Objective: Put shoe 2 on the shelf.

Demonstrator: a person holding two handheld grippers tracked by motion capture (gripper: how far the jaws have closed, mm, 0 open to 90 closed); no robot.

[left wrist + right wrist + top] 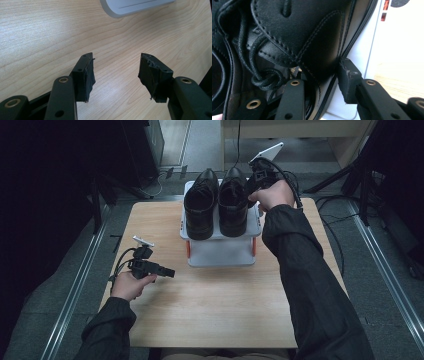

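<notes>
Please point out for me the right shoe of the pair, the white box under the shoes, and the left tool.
right shoe (233,202), high view, on its laced upper.
white box (220,252), high view, on its front wall.
left tool (115,75), left gripper view, midway between its open jaw tips.

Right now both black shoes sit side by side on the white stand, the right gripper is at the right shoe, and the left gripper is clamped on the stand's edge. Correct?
Not quite. The left gripper holds nothing: the left gripper view shows its jaws open over bare table, apart from the white stand. Both black shoes stand side by side there, with the right gripper at the right shoe.
</notes>
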